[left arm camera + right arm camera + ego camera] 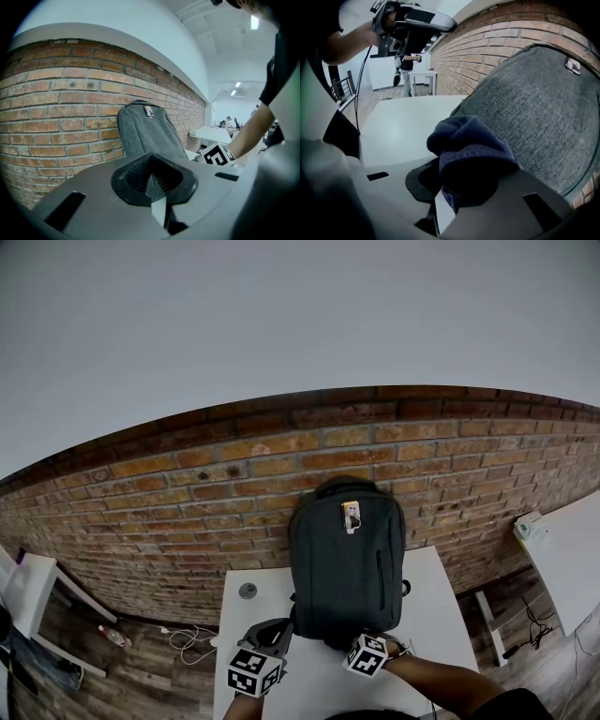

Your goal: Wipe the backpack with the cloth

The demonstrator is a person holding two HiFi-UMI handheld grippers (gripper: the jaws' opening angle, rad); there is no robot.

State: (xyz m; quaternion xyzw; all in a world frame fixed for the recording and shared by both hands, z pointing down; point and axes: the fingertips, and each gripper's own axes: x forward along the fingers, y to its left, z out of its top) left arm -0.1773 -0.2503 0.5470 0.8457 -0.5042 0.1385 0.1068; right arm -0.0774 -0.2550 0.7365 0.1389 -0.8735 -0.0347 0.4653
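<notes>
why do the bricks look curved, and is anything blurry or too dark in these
Head view: fisheye bows the brick wall into an arc; light is flat and dim. Left gripper view: dark corner vignette, ceiling lights glare. Right gripper view: the close cloth is dark and soft, the backpack weave sharp.

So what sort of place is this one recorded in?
Probably an open-plan office or workshop space: a bare brick wall, white tables like the one bearing the backpack, and ceiling strip lights over people at far desks.
</notes>
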